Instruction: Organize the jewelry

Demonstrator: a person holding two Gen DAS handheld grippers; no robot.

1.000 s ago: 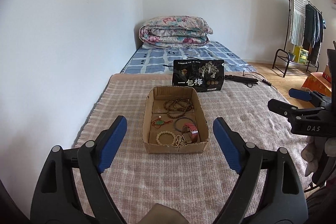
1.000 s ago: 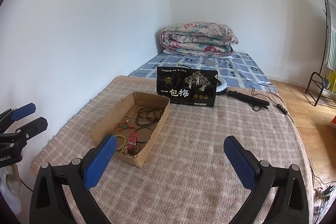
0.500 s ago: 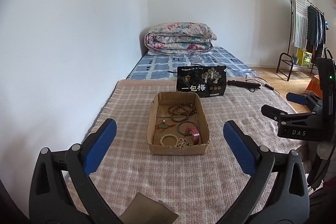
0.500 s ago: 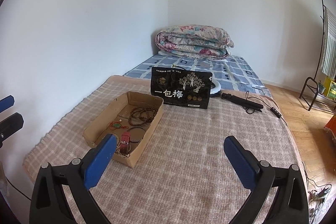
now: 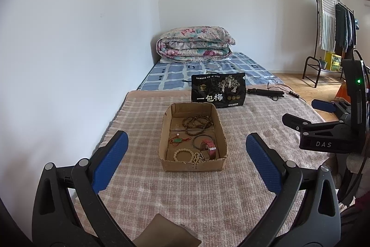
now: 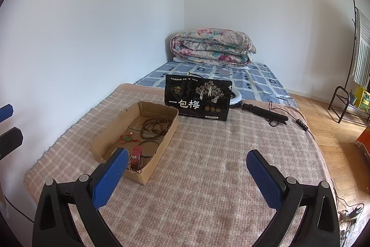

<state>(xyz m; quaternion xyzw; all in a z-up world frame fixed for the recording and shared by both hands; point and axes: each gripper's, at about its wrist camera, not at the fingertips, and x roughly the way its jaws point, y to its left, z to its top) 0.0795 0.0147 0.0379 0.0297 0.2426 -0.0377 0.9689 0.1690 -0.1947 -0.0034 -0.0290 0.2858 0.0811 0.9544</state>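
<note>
A shallow cardboard tray [image 5: 192, 164] lies on the plaid blanket and also shows in the right wrist view [image 6: 161, 138]. In it are brown bead strings [image 5: 196, 123], a red cord with a green pendant [image 5: 177, 141], a dark bangle [image 5: 201, 139], a red watch [image 5: 209, 149] and cream bead bracelets [image 5: 183, 154]. My left gripper [image 5: 186, 162] is open and empty, hovering just short of the tray's near end. My right gripper [image 6: 186, 176] is open and empty, above bare blanket to the tray's right. It also appears at the right of the left wrist view [image 5: 307, 117].
A black snack bag [image 5: 218, 90] stands behind the tray. A black cabled device [image 6: 268, 115] lies to its right. A folded floral quilt [image 5: 194, 44] sits at the bed's far end. The wall runs along the left. A clothes rack [image 5: 333, 31] stands at the right.
Both grippers have drawn back and up from the tray. The left gripper's jaws have spread wider. The right view has swung slightly, so the tray sits lower left.
</note>
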